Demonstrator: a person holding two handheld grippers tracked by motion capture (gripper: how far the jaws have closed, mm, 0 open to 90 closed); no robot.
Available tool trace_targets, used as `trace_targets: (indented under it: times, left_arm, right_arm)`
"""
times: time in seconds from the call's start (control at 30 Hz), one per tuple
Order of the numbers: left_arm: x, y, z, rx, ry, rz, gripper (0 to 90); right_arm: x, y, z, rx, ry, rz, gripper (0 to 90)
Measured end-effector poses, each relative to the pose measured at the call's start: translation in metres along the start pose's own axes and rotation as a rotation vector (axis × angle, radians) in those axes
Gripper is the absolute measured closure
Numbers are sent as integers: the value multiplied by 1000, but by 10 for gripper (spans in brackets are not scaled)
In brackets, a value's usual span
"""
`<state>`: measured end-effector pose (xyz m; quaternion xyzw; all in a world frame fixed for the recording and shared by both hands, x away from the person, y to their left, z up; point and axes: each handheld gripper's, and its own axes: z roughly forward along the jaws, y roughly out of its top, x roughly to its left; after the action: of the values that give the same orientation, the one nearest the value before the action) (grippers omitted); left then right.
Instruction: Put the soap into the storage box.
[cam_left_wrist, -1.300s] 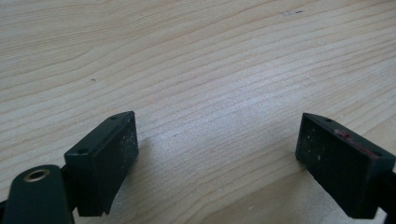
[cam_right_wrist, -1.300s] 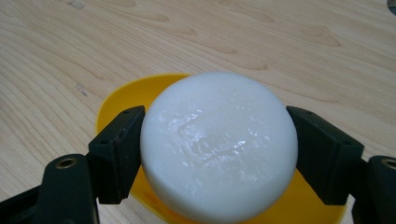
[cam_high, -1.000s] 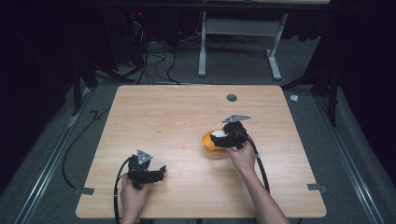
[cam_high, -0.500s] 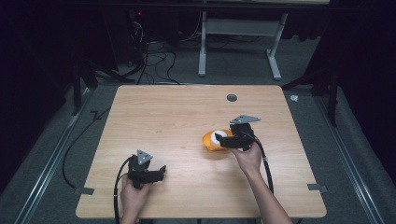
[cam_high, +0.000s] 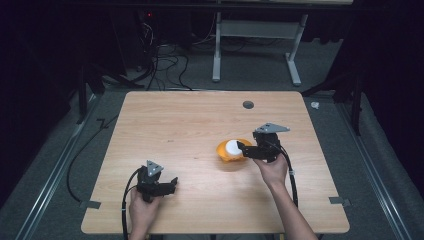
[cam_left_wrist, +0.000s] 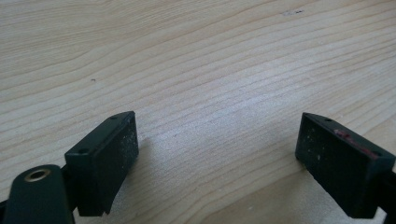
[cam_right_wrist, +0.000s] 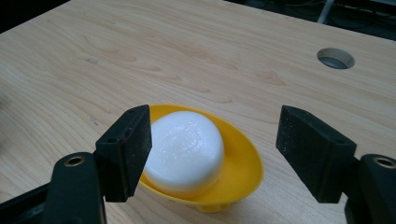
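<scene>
The white round block (cam_right_wrist: 184, 149) sits in a shallow yellow bowl (cam_right_wrist: 243, 163), a little right of centre in the high view, with the block (cam_high: 232, 147) pale against the bowl's (cam_high: 224, 155) orange-yellow rim. The bowl stands upright on the wooden table (cam_high: 175, 125).

Your right gripper (cam_high: 241, 148) comes at the bowl from the right of the frame, its tips at the bowl's near edge, and your right hand (cam_high: 272, 170) is behind it. In the right gripper view, your right gripper (cam_right_wrist: 215, 126) has its jaws on either side of the bowl. The left-hand jaw stands just in front of the block's side, and you cannot tell from here whether it touches. The right-hand jaw is clear of the bowl's rim with bare wood showing between them. The jaws have just been closing, with bowl and block in the gap, but they do not clamp anything.

Beyond the bowl, toward the upper right of that view, there is a round hole (cam_right_wrist: 335, 58) in the tabletop; in the high view, the hole (cam_high: 248, 104) lies above the bowl, near the far edge.

Your left gripper (cam_high: 172, 182) is well apart from all this, at the lower left of the high view, in your left hand (cam_high: 142, 207). In its own view, your left gripper (cam_left_wrist: 217, 135) has its jaws spread wide over bare wood, with nothing between them.
</scene>
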<state>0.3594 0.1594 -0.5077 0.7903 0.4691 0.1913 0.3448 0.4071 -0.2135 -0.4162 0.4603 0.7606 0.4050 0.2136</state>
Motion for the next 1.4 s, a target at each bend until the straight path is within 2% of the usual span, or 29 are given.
trace_targets:
  times: [0.53,1.4]
  left_arm:
    - [0,0,0,0,0,0,135]
    - [0,0,0,0,0,0,135]
  right_arm:
    - [-3,-1,-11,-22,-17,-5,277]
    - [-15,-5,-34,-55,-48,4,280]
